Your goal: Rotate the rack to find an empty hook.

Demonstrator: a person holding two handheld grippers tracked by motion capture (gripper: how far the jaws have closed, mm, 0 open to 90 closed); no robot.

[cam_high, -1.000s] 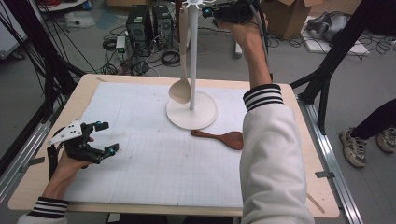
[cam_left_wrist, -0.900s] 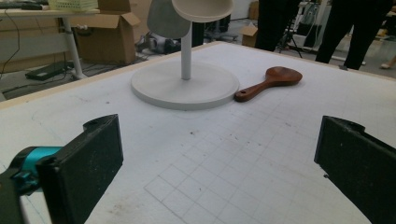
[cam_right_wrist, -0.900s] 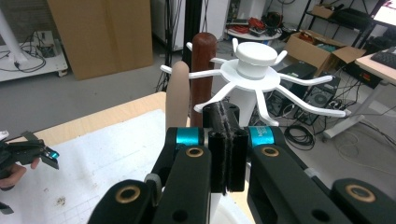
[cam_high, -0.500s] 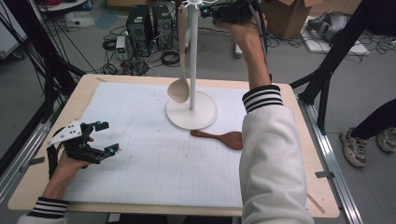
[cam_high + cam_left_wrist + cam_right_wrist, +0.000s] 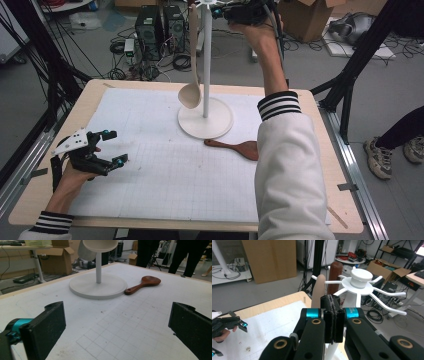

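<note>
The right claw (image 5: 220, 11) is raised level with the top of the white utensil stand (image 5: 205, 60), just beside its spoked head (image 5: 361, 281). In the right gripper view its two black jaws are pressed flat together, with nothing between the pads. Directly beyond them a pale wooden handle (image 5: 318, 291) and a dark brown handle (image 5: 335, 276) rise beside the spokes; contact between the jaws and either handle cannot be confirmed.

The pale wooden spoon (image 5: 191, 75) hangs from the stand's head, bowl down, beside the post and above the round base (image 5: 220, 127).

A dark brown wooden spatula (image 5: 235, 148) lies flat on the surface (image 5: 150, 190), just beside the base, its handle tip near the base rim.

The left claw (image 5: 114, 147) rests low over the white gridded mat at the near left of the surface, well apart from the stand. In the left gripper view its jaws stand wide, with only the mat between them.
</note>
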